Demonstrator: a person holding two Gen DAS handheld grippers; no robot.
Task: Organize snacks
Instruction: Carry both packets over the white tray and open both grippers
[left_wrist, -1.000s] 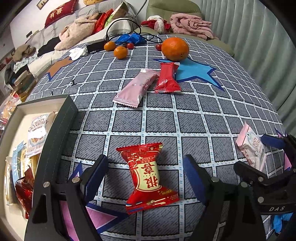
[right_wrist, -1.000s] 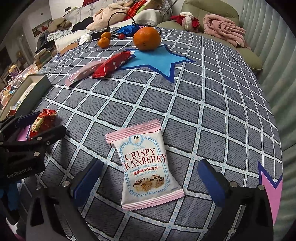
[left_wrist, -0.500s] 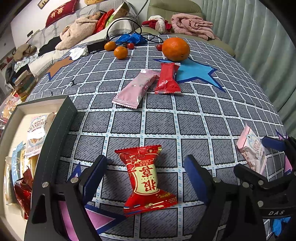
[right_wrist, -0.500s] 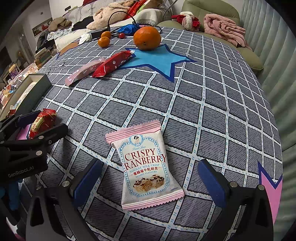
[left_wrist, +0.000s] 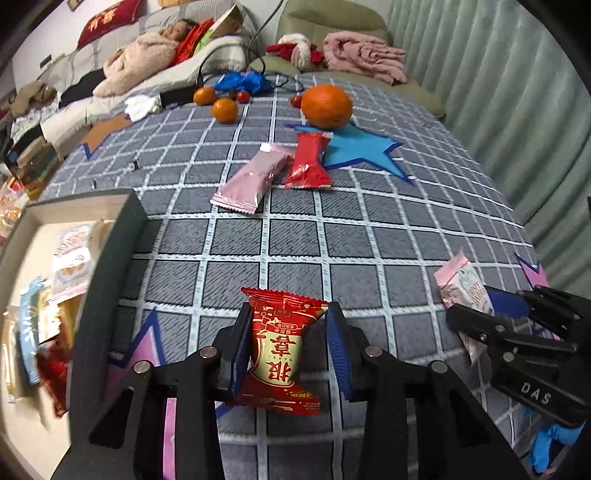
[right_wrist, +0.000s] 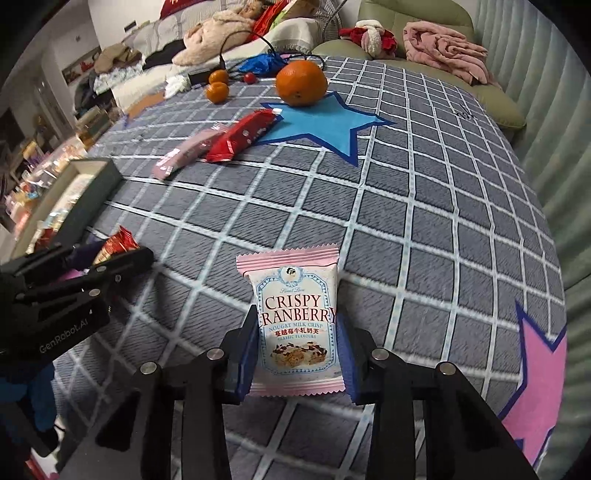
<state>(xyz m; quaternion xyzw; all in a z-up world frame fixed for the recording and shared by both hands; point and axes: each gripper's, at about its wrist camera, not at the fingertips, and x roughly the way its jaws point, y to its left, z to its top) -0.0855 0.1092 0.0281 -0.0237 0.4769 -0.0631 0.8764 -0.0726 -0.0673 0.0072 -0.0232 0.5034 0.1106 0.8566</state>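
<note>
**Both claws clamped on a snack each**

Nearest first: the left gripper (left_wrist: 288, 343) has its blue pads pressed in on both sides of the red candy pack (left_wrist: 282, 347), pinching its waist. The right gripper (right_wrist: 297, 354) is doing the same to the pink Crispy Cranberry pack (right_wrist: 295, 325), pads tight on its lower edges. Whether either pack is off the checked cloth (left_wrist: 369, 236) I can't tell.

Just left of the left claw sits the dark-walled box (left_wrist: 107, 266), near wall right beside it, already holding several wrapped snacks (left_wrist: 70, 258). The two grippers are side by side, near each other, so not much room between them.

Out ahead, a wide stretch of bare cloth. Past that, a pink bar (left_wrist: 251, 181) and a red bar (left_wrist: 308, 162) lie touching, next to the blue star patch (left_wrist: 362, 151). Further back: a big orange (left_wrist: 325, 106), two small oranges (left_wrist: 224, 110), then cables and a blue bag (left_wrist: 243, 81) at the far edge. The right edge of the cloth drops off near the curtain (right_wrist: 554, 110).
</note>
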